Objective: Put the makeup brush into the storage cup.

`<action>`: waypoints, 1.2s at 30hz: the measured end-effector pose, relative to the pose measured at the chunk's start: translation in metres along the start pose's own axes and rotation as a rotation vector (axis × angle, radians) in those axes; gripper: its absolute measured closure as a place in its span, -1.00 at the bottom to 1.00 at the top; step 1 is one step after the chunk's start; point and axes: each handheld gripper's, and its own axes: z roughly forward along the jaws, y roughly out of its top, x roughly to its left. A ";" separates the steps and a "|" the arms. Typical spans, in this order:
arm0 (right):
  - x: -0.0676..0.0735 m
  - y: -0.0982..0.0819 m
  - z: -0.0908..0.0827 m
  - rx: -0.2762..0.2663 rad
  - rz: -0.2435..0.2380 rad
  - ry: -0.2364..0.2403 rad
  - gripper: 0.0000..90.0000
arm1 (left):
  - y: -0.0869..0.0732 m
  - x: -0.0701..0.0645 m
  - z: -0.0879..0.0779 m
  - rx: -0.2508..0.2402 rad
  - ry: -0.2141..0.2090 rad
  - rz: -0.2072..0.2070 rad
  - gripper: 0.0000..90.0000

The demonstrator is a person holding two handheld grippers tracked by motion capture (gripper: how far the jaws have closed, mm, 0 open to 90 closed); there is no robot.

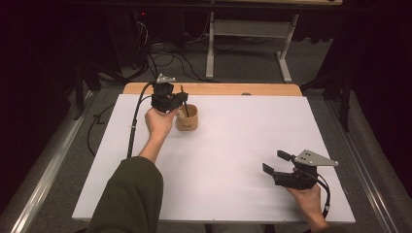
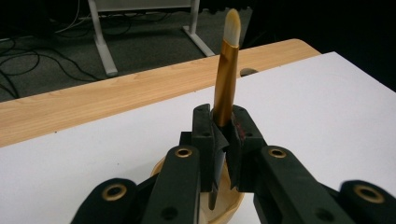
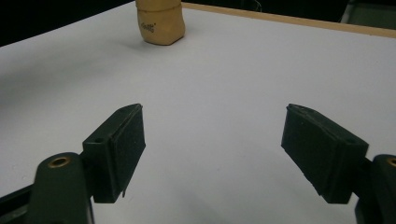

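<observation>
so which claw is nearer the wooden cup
Left. The left claw is right over the wooden cup, shut on a brush whose lower end points into it. The right claw stands open, well away at the table's near right side.

A white board (image 1: 228, 160) lies on the table (image 1: 218, 89), whose bare strip shows along the board's 12 o'clock edge. The cup (image 1: 187, 118) stands on the board toward 11 o'clock, near that far edge. The left gripper (image 1: 178, 99) sits just over the cup at its 10 o'clock side, with the brush (image 2: 226, 70) between its jaws, upright, its lower end inside the cup. The right gripper (image 1: 276, 162) is over the board at 4 o'clock, well apart from the cup, the cup at its 11 o'clock.
</observation>
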 end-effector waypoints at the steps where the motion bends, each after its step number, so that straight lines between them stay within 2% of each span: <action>1: 0.000 0.000 0.000 -0.002 -0.001 0.000 -0.48 | 0.000 0.000 0.000 0.001 0.001 -0.002 0.83; 19: 0.000 0.000 0.001 0.006 -0.006 -0.001 -0.47 | -0.003 -0.001 0.009 0.032 0.010 0.005 0.83; 25: 0.000 0.000 0.001 0.007 -0.005 -0.008 -0.46 | -0.004 0.001 0.016 0.063 0.004 -0.019 0.80; 28: 0.000 0.000 0.001 0.007 -0.006 -0.005 -0.47 | -0.005 0.002 0.019 0.071 0.014 -0.033 0.62; 31: 0.000 0.000 0.001 0.005 -0.007 -0.007 -0.46 | -0.005 0.002 0.019 0.070 0.034 -0.049 0.31; 34: 0.000 0.000 0.000 0.001 -0.008 -0.008 -0.46 | -0.005 0.001 0.018 0.069 0.053 -0.044 0.18; 36: 0.000 0.000 0.000 0.000 -0.010 -0.008 -0.46 | -0.005 0.000 0.017 0.069 0.063 -0.026 0.12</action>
